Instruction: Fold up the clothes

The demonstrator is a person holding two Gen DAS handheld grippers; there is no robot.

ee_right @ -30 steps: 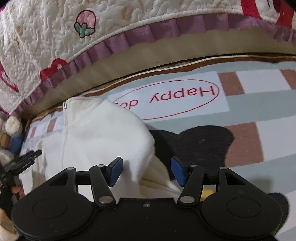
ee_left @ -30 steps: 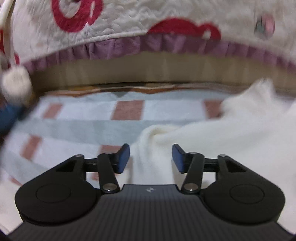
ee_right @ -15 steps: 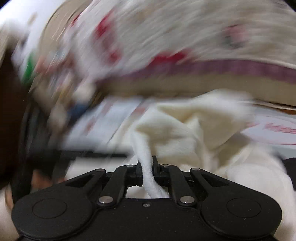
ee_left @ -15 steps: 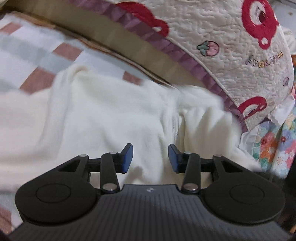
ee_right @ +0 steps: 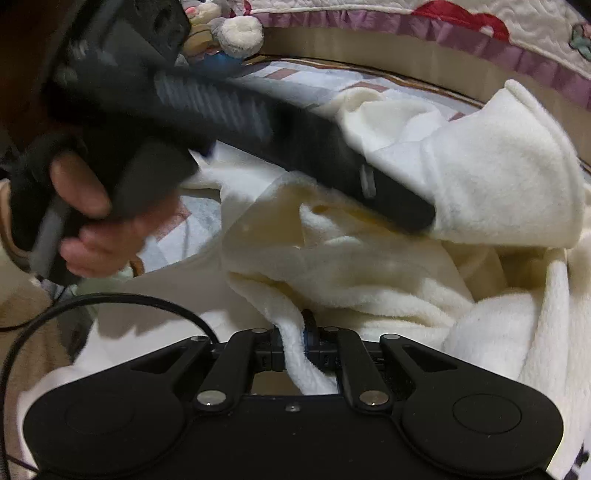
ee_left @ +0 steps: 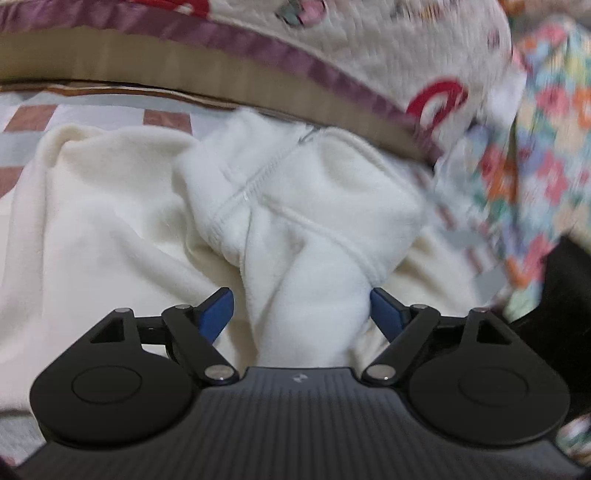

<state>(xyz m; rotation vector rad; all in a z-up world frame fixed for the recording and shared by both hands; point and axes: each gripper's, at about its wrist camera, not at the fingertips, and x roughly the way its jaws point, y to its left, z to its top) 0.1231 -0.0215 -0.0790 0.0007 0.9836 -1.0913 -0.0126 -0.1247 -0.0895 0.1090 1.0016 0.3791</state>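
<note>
A cream fleece zip jacket (ee_left: 110, 221) lies crumpled on a checked rug (ee_left: 29, 118). My left gripper (ee_left: 299, 299) points down at its collar end, and its jaws are opening. A raised bunch of fleece stands between the blue pads (ee_left: 218, 314), with a gap showing at the left pad. In the right wrist view the left gripper's black body (ee_right: 258, 122) crosses the picture, held by a hand (ee_right: 92, 221), and its tips are buried in the jacket (ee_right: 498, 166). My right gripper (ee_right: 293, 332) is shut on a thin fold of the fleece edge.
A quilted bedspread with a purple frill (ee_left: 258, 40) hangs just behind the jacket. Floral fabric (ee_left: 546, 147) lies at the right. A plush toy (ee_right: 240, 33) sits by the bed's foot. A black cable (ee_right: 110, 299) loops near the right gripper.
The left gripper swung over the jacket's collar and its jaws widened around a bunch of fleece. The right gripper shut on a fold of fleece and turned left, bringing the left gripper into its view.
</note>
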